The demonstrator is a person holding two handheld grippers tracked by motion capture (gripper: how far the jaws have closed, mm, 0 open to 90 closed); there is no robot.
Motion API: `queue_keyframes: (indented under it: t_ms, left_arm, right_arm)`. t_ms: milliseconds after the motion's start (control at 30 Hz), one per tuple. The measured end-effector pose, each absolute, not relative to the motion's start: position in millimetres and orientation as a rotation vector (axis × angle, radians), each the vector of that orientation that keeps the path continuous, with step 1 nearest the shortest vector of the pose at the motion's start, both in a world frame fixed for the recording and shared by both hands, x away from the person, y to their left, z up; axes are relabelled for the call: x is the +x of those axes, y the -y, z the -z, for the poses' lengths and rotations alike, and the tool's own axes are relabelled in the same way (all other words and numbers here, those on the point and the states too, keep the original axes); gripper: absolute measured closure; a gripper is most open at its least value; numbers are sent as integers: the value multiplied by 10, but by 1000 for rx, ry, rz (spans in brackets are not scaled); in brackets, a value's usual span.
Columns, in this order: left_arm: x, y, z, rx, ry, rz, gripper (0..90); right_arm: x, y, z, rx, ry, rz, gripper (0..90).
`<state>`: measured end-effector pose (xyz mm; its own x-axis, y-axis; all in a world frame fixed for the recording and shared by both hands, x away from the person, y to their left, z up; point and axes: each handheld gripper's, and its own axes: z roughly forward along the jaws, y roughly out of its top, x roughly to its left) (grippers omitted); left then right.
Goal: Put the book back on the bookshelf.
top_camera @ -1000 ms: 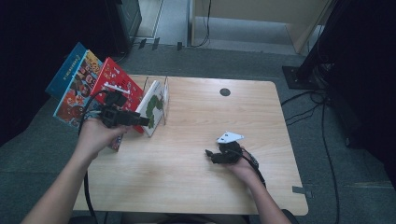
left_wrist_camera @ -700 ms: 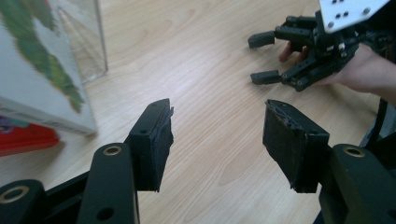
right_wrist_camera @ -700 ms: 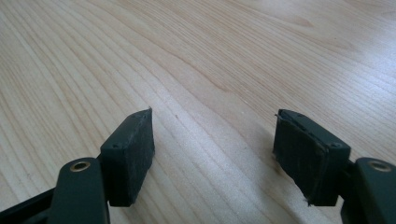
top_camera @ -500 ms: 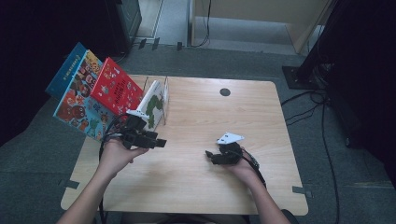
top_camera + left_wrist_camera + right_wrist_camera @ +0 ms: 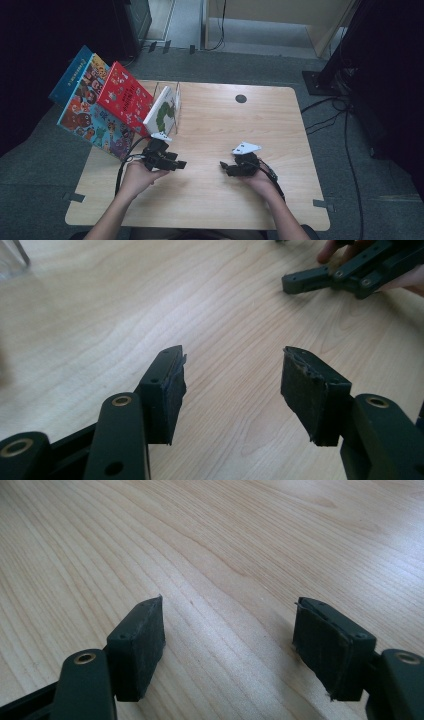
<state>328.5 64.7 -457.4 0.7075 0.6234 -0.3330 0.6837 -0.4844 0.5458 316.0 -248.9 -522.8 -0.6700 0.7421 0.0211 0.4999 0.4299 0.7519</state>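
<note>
The picture books lean at the table's far left edge in a wire rack. Near them, the left gripper rests gaping, empty; the right gripper, rightward, likewise gapes over bare wood.

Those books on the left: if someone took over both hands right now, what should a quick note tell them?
Left gripper: jaws open, nothing between them, low over the table.
Right gripper: jaws open, empty, low over the bare wood, facing the left one.
Books: blue book, red book and white book lean together at the wire rack on the table's left edge.
Done: three books at the rack.
Left: likely nothing; neither gripper holds a book.
</note>
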Motion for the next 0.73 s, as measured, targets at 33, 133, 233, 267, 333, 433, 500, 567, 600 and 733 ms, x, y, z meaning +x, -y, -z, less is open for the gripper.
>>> queue_keyframes:
  t_ms: [33, 133, 233, 267, 333, 433, 500, 567, 600, 733]
  left_arm:
    - [3277, -640, 4612, 2240, -988, 121, 433]
    - [3270, -636, 4732, 2241, -974, 132, 428]
    - [3273, -649, 4818, 2269, -983, 133, 410]
    - [3258, -669, 4844, 2271, -987, 101, 408]
    - [3248, -715, 4882, 2253, -996, 103, 408]
    - [3245, -755, 4950, 2273, -1007, 100, 401]
    - [3234, -771, 4963, 2253, -1005, 102, 399]
    - [3223, -792, 4969, 2241, -1011, 95, 397]
    - [3214, -807, 4973, 2235, -1013, 84, 396]
    - [3193, -834, 4983, 2217, -1018, 82, 385]
  right_arm:
    - [3161, 2491, 5229, 1065, -2374, -1091, 290]
    - [3154, 2489, 5228, 1071, -2376, -1091, 285]
    - [3154, 2489, 5228, 1071, -2376, -1090, 282]
    - [3151, 2490, 5228, 1072, -2377, -1090, 280]
    - [3136, 2494, 5226, 1080, -2378, -1086, 274]
    - [3125, 2503, 5229, 1074, -2377, -1086, 271]
    - [3125, 2503, 5229, 1073, -2378, -1086, 268]
    - [3124, 2503, 5229, 1067, -2382, -1085, 255]
    - [3122, 2502, 5229, 1066, -2385, -1083, 247]
    - [3119, 2501, 5230, 1057, -2392, -1083, 233]
